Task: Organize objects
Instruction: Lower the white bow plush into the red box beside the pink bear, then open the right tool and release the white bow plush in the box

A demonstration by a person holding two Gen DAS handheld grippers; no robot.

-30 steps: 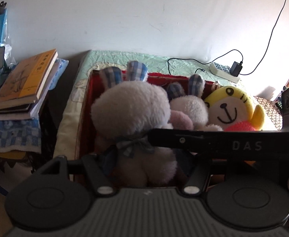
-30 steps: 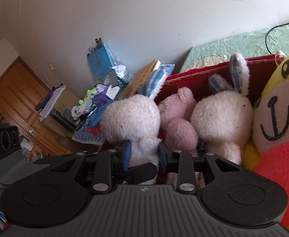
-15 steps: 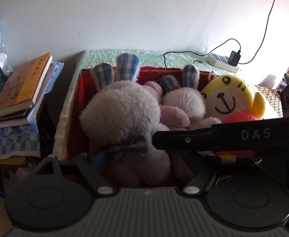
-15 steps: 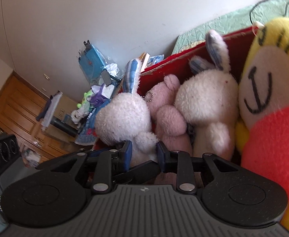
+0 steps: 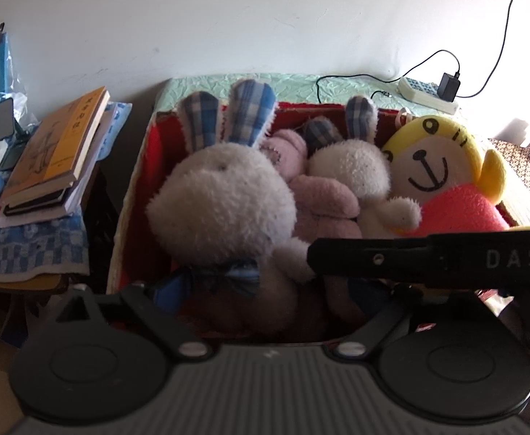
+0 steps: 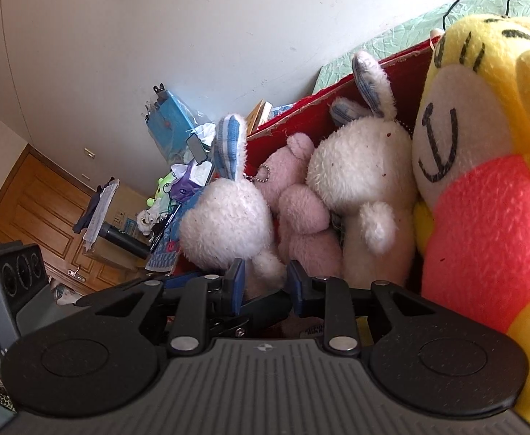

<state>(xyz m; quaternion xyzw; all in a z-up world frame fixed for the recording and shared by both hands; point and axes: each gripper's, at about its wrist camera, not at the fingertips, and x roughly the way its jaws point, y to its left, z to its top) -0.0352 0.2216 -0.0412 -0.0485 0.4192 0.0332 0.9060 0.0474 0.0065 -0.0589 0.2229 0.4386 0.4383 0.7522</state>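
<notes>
Your right gripper (image 6: 264, 282) clenches the big rabbit's (image 6: 225, 224) arm at 12 o'clock, in the red box (image 5: 149, 166); its body stands upright. Left gripper (image 5: 265, 290) straddles it, grip unclear.

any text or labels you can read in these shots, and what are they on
"DAS": white letters on the black arm of the right gripper crossing the left wrist view; the word may run on past the edge.
Orange book on the stack: dark characters down the cover, too blurred to read.
Label low in the red box: too small to read.
</notes>
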